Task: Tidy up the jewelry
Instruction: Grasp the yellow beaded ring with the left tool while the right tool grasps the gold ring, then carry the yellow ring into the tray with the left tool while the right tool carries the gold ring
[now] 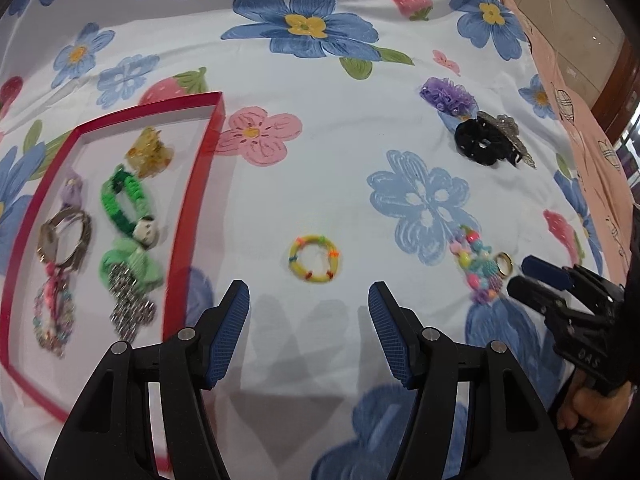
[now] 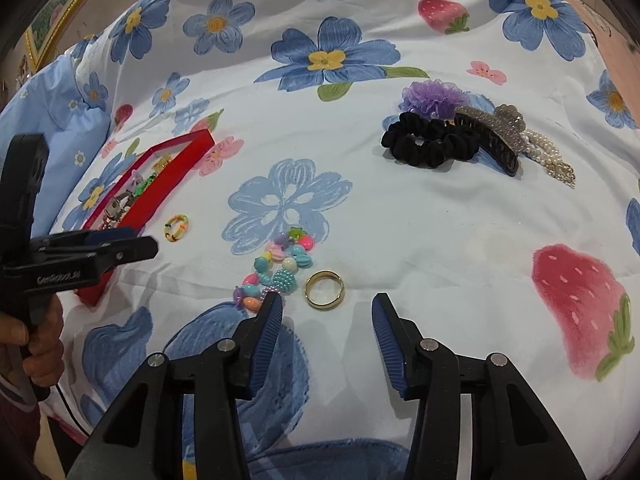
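on a flowered bedsheet [image 2: 440,220], the right gripper [image 2: 327,307] hovers with jaws apart and empty, a gold ring [image 2: 324,290] lying just ahead between its fingertips. the left gripper [image 1: 309,294] is also open and empty, a yellow beaded ring [image 1: 315,259] just ahead, beside the red tray [image 1: 200,184].

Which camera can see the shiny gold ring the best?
The right wrist view. There the gold ring lies big and clear on the bedsheet, just ahead of the right gripper, beside the bead bracelet. In the left wrist view it is tiny, near the right edge.
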The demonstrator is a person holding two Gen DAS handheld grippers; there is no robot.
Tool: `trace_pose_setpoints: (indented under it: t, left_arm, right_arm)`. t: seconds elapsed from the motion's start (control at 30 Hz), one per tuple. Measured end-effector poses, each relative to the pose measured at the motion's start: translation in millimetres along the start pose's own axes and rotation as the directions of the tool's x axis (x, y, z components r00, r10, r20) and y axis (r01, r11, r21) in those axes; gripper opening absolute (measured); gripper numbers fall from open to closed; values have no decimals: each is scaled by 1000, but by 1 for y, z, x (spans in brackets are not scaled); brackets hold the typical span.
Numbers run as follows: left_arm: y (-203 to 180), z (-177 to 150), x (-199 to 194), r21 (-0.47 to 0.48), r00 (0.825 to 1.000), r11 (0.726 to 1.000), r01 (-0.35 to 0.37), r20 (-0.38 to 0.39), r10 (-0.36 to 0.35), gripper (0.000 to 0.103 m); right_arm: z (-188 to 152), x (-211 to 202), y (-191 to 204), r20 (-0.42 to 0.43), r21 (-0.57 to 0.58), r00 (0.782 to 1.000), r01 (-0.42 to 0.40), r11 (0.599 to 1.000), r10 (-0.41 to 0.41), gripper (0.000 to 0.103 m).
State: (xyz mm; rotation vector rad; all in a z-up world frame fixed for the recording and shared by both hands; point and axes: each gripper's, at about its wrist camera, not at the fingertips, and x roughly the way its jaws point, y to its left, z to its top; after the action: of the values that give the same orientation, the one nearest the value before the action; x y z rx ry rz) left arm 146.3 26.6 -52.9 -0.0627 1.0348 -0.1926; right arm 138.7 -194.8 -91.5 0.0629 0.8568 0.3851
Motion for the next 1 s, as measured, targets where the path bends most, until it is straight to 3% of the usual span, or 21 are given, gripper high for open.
trace_pose_setpoints:
  t: [0.2, 0.37, 0.43, 0.73, 1.0]
  left_arm:
    - [-1, 8, 25, -3, 999, 1000, -20, -26, 20, 57]
    - [-1, 9, 27, -4, 1000, 1000, 5, -24, -5, 14]
    - [-2, 8, 26, 5, 999, 1000, 21, -26, -21, 3]
    - [-3, 0, 6, 7, 998, 998, 66, -2, -66, 3]
    - [12, -10, -28, -39, 995, 995, 93, 48, -91, 3]
  right_arm:
    - [2, 9, 6, -6, -24, 1000, 7, 1000, -7, 42]
    - [1, 16, 12, -2, -49, 999, 37, 998, -37, 28]
    - [1, 17, 14, 1, -62, 999, 54, 997, -54, 24]
    - [6, -1, 16, 45, -54, 998, 34, 998, -32, 23]
    - [16, -15, 30, 64, -40, 997, -39, 998, 41, 23]
